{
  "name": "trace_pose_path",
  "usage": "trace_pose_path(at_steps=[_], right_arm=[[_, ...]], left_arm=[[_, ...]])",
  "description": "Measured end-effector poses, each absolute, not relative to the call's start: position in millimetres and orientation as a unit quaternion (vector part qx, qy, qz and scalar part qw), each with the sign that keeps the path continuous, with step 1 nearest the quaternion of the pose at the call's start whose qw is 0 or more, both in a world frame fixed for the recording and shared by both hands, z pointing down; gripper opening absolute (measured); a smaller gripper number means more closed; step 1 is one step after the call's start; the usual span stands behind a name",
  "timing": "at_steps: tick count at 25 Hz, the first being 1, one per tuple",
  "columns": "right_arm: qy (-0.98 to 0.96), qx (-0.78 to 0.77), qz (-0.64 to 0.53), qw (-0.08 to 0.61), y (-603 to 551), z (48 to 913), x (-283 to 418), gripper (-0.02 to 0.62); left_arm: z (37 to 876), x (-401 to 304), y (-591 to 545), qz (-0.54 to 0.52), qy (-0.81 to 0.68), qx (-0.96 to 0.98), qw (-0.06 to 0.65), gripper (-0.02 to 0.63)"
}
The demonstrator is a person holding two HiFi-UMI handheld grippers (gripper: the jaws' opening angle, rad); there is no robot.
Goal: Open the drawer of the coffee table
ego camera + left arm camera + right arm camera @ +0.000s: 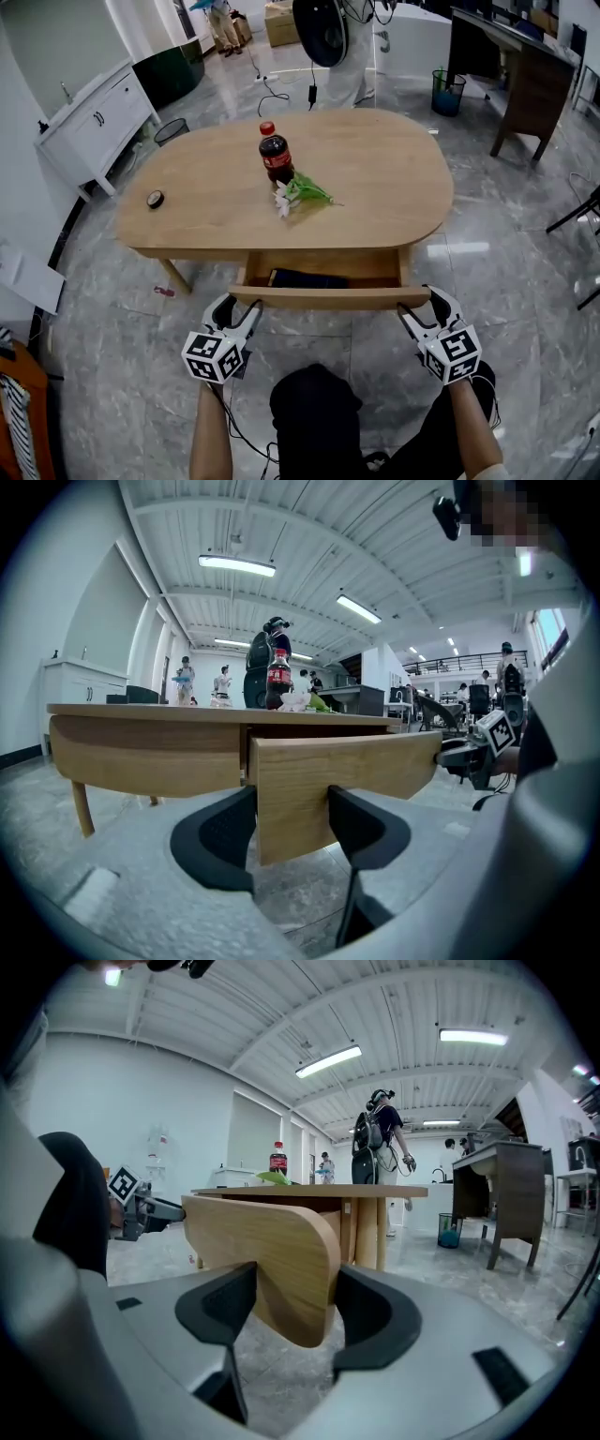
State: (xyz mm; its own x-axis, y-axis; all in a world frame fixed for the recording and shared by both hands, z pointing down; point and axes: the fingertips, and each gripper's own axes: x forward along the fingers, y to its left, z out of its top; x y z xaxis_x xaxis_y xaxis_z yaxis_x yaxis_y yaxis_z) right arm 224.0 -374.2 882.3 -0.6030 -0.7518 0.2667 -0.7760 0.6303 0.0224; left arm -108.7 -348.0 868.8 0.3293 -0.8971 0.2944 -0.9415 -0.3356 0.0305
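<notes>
The wooden coffee table [375,187] has its drawer pulled partly out, and a dark flat object [307,278] lies inside. My left gripper [239,314] is clamped on the left end of the drawer front [328,298]. My right gripper [419,305] is clamped on the right end. In the left gripper view the wooden drawer front [347,766] stands between the two black jaws of the left gripper [291,827]. In the right gripper view the rounded end of the drawer front [272,1260] sits inside the right gripper [292,1312].
A cola bottle [275,155], a small bunch of flowers [300,193] and a small dark round object [156,199] sit on the tabletop. A white cabinet [94,122] stands at the left, a dark desk [516,66] and a bin [448,92] at the back right. The person's knees are under the drawer.
</notes>
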Motion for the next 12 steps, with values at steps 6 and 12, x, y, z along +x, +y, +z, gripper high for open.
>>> trace_pose_path(at_steps=[6, 12], right_arm=[[-0.895, 0.426, 0.046, 0.123, -361.5, 881.7, 226.0, 0.275], [-0.896, 0.424, 0.046, 0.124, -352.2, 883.9, 226.3, 0.275]], left_arm=[[868.9, -106.8, -335.3, 0.109, -0.569, 0.809, 0.098, 0.233], [869.9, -106.8, -324.9, 0.108, -0.569, 0.809, 0.097, 0.233]])
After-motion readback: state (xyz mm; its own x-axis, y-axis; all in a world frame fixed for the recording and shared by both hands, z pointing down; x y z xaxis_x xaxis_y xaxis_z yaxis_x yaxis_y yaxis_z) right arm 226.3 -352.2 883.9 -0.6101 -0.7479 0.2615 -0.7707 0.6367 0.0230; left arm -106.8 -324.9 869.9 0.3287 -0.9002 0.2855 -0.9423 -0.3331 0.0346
